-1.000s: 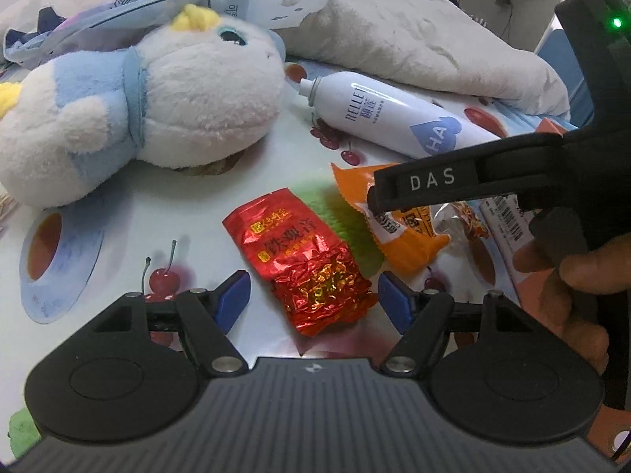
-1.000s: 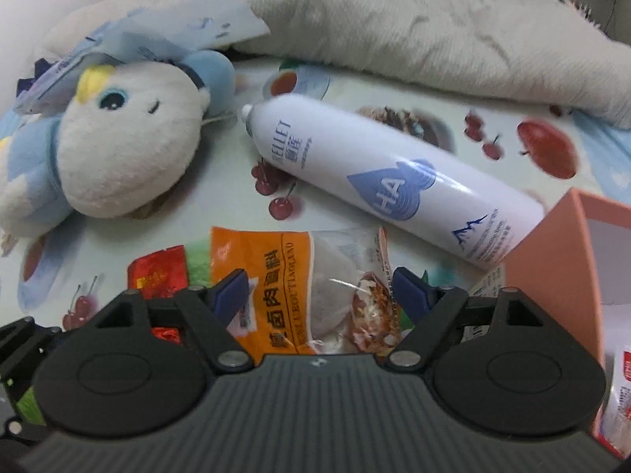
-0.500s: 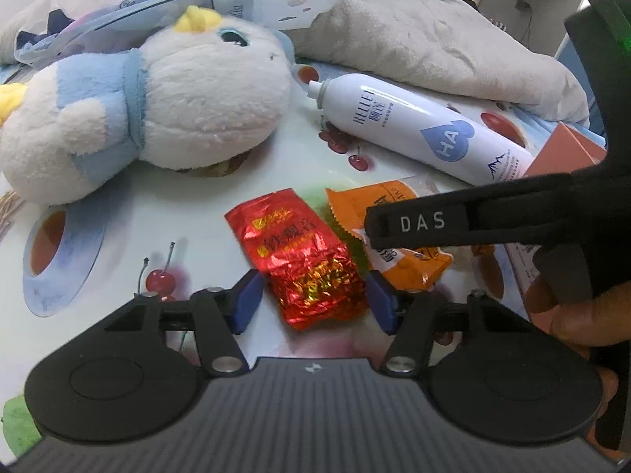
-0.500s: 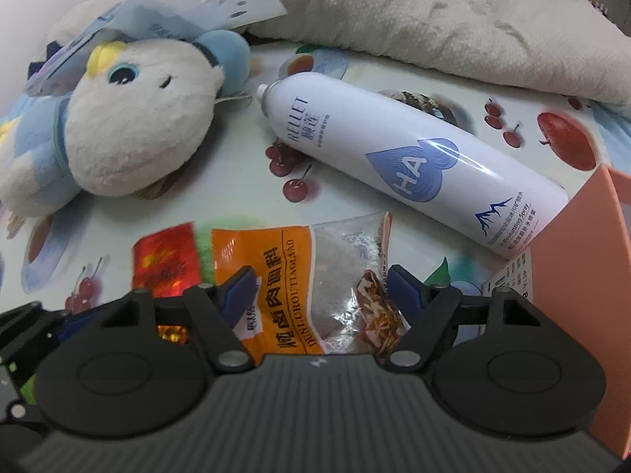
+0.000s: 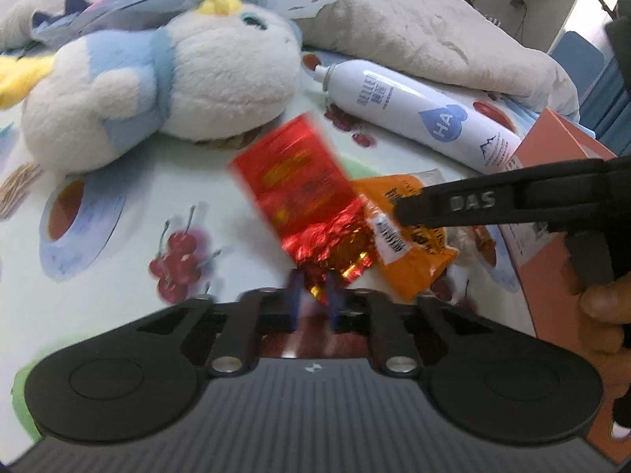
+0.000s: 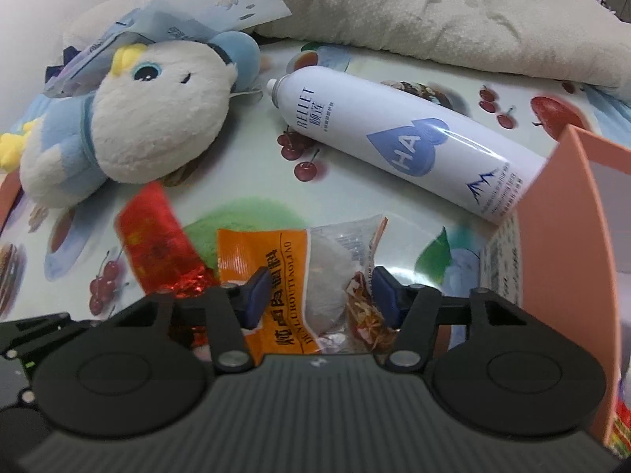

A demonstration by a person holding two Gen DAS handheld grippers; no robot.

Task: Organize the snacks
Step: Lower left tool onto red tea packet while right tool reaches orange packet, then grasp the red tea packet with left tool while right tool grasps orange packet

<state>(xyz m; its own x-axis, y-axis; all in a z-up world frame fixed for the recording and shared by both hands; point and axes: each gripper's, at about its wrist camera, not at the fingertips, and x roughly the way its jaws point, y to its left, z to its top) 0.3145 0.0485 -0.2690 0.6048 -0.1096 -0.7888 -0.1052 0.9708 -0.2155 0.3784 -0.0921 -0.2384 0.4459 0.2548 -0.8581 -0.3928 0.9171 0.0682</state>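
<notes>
A red foil snack packet (image 5: 299, 181) is pinched by its near end in my left gripper (image 5: 313, 297), which is shut on it. The packet's far end is tilted up and blurred. An orange snack packet (image 6: 276, 264) with a clear window lies flat on the fruit-print tablecloth (image 6: 244, 165), between the blue pads of my right gripper (image 6: 321, 295). Those jaws are closing with the packet between them, and it shows no squeeze. In the left wrist view one right gripper finger (image 5: 453, 203) crosses over the orange packet (image 5: 410, 244). The red packet (image 6: 157, 244) lies just left of the orange one.
A white and blue plush toy (image 5: 157, 79) lies at the back left. A white spray can (image 6: 402, 146) lies diagonally behind the packets. A salmon-coloured box (image 6: 564, 244) stands at the right, and a grey blanket (image 6: 434, 12) runs along the back. A hand (image 5: 603, 299) holds the right gripper.
My left jaws have shut on the red packet's near end, and its far end has tipped up. The right jaws have narrowed around the orange packet.
</notes>
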